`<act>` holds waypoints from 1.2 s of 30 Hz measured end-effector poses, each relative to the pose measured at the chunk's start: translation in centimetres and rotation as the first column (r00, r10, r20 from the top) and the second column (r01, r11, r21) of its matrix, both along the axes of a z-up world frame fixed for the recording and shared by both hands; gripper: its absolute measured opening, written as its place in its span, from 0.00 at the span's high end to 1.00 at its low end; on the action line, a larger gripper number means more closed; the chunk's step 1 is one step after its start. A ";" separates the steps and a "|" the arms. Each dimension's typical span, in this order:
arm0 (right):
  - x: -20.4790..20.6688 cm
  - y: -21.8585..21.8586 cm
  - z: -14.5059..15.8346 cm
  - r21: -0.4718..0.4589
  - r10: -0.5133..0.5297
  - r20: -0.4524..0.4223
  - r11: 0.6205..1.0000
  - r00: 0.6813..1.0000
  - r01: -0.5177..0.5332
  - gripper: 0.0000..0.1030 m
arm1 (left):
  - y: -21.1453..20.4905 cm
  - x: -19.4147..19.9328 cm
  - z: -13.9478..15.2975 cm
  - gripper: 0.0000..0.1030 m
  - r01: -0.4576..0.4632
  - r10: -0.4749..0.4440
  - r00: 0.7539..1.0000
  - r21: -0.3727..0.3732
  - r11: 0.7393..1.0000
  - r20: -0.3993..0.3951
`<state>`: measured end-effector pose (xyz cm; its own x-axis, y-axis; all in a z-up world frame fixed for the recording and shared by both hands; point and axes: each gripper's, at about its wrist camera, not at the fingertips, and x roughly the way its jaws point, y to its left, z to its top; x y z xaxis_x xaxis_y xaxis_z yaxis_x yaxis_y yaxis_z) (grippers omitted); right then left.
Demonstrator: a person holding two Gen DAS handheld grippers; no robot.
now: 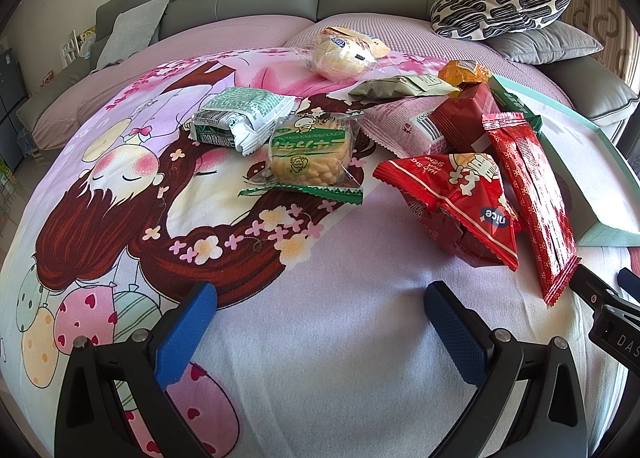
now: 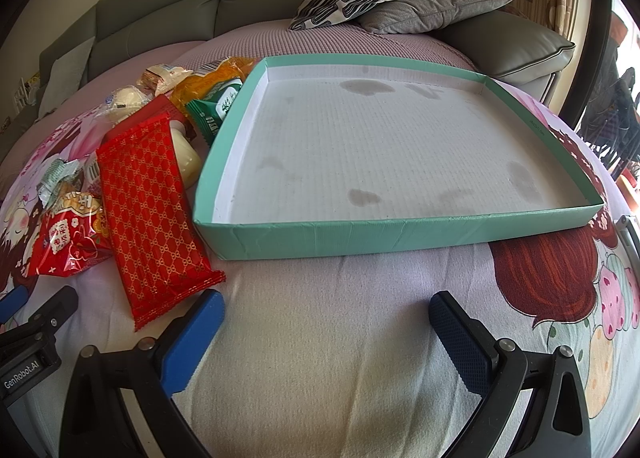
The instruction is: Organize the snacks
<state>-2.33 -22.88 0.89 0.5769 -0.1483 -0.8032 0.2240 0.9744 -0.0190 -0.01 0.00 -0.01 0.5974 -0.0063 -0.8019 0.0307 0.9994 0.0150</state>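
Nothing has gone into the teal box (image 2: 400,236) yet: its white floor is bare apart from a few dark stains, so the sorting looks to be at its very start. The box sits on the printed blanket (image 2: 340,338) toward the right side of the bed, and the snacks lie heaped just beside its left wall. Nearest to both grippers is the long red patterned packet (image 2: 154,214), one end leaning toward the box wall and the other pointing at the near edge of the bed; left of it in the left wrist view are the red triangular packet (image 1: 452,198), the biscuit in clear wrap with green trim (image 1: 308,156) and the green-and-white packet (image 1: 240,118), with a round bun (image 1: 342,54) and more wrappers farther back. The left gripper (image 1: 320,318) and the right gripper (image 2: 326,322) both hover over bare blanket with fingers spread wide and nothing between them. The step in hand seems to be choosing a first item. The likely next move is for the right gripper to swing left, straddle the long red packet across its narrow width, close gently on the slippery film, then lift it over the low wall into the box.
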 end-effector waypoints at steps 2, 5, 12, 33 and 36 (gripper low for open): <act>0.0 0.0 0.0 0.000 0.000 0.000 1.000 1.000 0.000 0.00 | 0.0 0.0 0.0 0.00 0.000 0.000 1.000 0.000 1.000 0.000; 0.0 0.0 0.0 0.000 0.000 0.000 1.000 1.000 0.000 0.00 | 0.0 0.0 0.0 0.00 0.000 0.000 1.000 0.000 1.000 0.000; 0.0 0.0 0.0 0.000 -0.001 0.000 1.000 1.000 0.001 0.00 | 0.0 0.0 0.0 0.00 0.000 0.000 1.000 0.000 1.000 0.000; 0.0 0.1 0.0 -0.005 -0.002 0.000 1.000 1.000 0.002 0.00 | -0.1 0.0 0.0 0.00 0.001 -0.001 1.000 0.008 1.000 -0.001; 0.0 0.1 0.0 -0.005 -0.002 0.001 1.000 1.000 0.002 0.00 | 0.3 0.2 0.1 0.00 -0.002 0.001 1.000 -0.006 1.000 -0.005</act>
